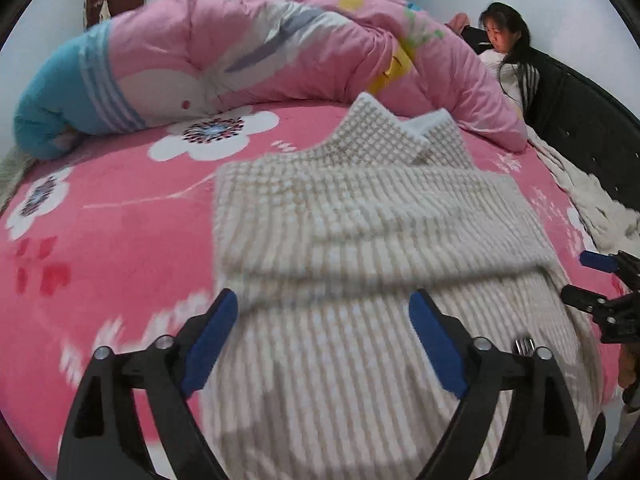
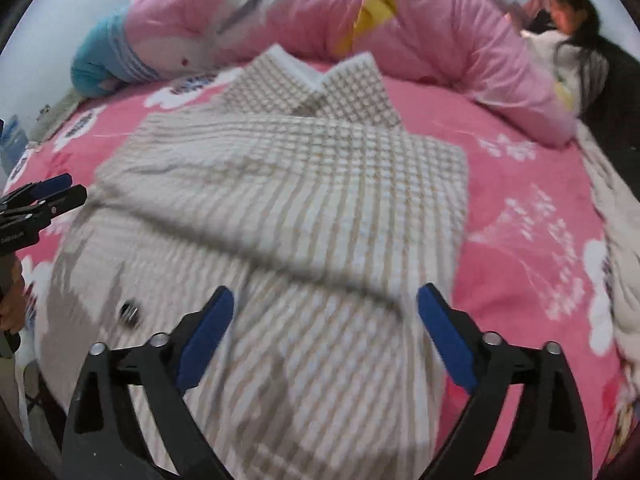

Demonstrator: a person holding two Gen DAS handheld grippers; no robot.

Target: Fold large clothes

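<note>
Item: beige checked garment point(image 1: 360, 216), laid partly folded across the middle of the bed point(image 1: 120, 240), collar toward the far edge, hem at the near edge. A metal snap point(image 2: 129, 312) is seen on its lower part.

Left gripper point(image 1: 324, 344): jaws spread wide, nothing gripped, held above the hem.

Right gripper point(image 2: 326, 340): jaws spread wide, nothing gripped, likewise above the hem.

Pink quilt point(image 1: 248, 52): bunched along the far edge.

Person point(image 1: 508, 56): seated at the far right corner.
</note>
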